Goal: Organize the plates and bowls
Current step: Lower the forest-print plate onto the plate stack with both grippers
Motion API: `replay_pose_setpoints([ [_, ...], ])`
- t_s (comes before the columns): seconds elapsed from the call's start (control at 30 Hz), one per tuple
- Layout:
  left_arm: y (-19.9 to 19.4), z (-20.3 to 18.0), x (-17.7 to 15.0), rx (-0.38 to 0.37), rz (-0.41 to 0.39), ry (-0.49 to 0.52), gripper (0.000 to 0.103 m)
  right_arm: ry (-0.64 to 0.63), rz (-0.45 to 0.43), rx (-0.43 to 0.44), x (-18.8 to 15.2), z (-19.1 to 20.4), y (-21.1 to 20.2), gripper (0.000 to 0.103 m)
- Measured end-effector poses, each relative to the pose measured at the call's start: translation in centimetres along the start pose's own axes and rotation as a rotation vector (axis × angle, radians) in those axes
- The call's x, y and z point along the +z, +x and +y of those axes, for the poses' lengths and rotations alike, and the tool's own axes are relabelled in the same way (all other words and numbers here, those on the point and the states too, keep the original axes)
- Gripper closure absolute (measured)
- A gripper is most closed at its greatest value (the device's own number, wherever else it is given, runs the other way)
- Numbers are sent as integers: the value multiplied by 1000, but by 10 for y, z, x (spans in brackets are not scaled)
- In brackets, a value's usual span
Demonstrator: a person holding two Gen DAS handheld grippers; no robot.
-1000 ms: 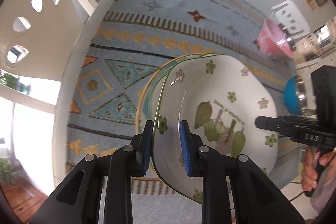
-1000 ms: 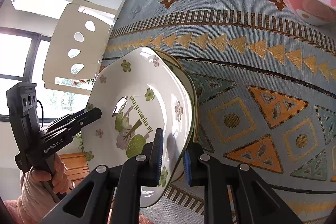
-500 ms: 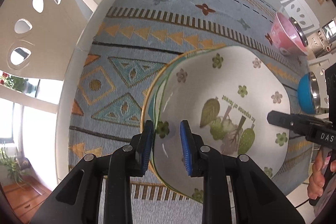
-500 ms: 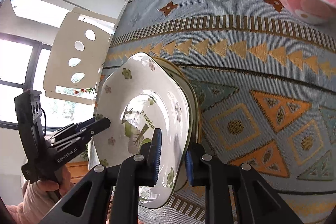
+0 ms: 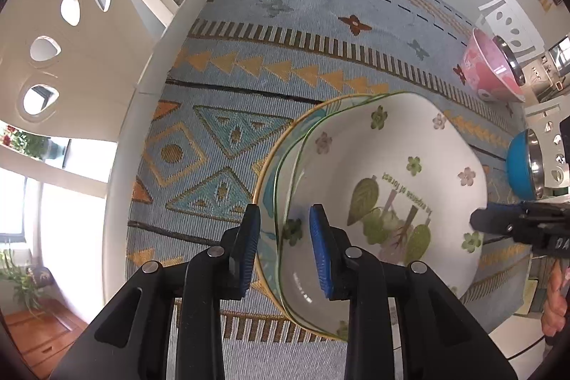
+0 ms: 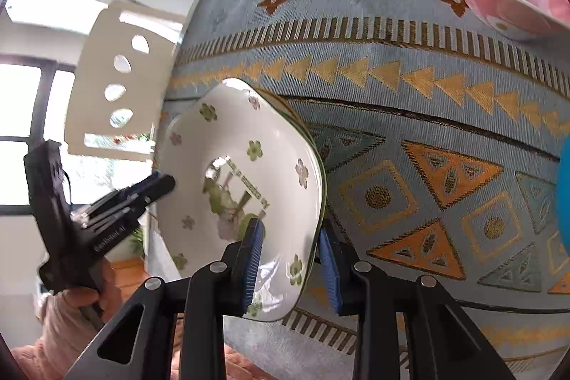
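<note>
- We have the white flowered plate (image 5: pixel 384 187) nested on a gold-rimmed plate (image 5: pixel 265 173), near the left end of the table (image 5: pixel 121 166), on its patterned cloth (image 5: pixel 285 59).
- Our left tongs (image 5: pixel 283 244) straddle the stack's left rim; the jaws are opening, the rim between them but the pads look clear of it.
- Our right tongs (image 6: pixel 290 251) straddle the opposite rim, jaws likewise opening, pads looking just off the plate (image 6: pixel 249 187).
- So the stack lies directly between both tongs, each equally near; we judge that backing off along the rim comes next.
- The pink bowl (image 5: pixel 491 70) and the blue bowl (image 5: pixel 523 166) stand apart toward the table's right end; whether they hold anything we cannot tell.
</note>
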State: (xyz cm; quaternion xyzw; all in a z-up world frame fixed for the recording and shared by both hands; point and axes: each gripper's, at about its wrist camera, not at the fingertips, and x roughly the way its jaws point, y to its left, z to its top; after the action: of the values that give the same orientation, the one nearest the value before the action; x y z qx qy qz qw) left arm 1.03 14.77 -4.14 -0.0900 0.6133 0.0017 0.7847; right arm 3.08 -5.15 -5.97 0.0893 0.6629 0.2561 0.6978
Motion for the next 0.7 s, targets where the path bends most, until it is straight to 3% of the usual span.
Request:
replay_pose_setpoints([
  [0.4,-15,11,18,-11,-38,-48,77,-8,45,-99,4,14,14,58],
  [0.7,-20,-1,40,-23,-52,-19,77,13,37,-88,8,16,16,54],
])
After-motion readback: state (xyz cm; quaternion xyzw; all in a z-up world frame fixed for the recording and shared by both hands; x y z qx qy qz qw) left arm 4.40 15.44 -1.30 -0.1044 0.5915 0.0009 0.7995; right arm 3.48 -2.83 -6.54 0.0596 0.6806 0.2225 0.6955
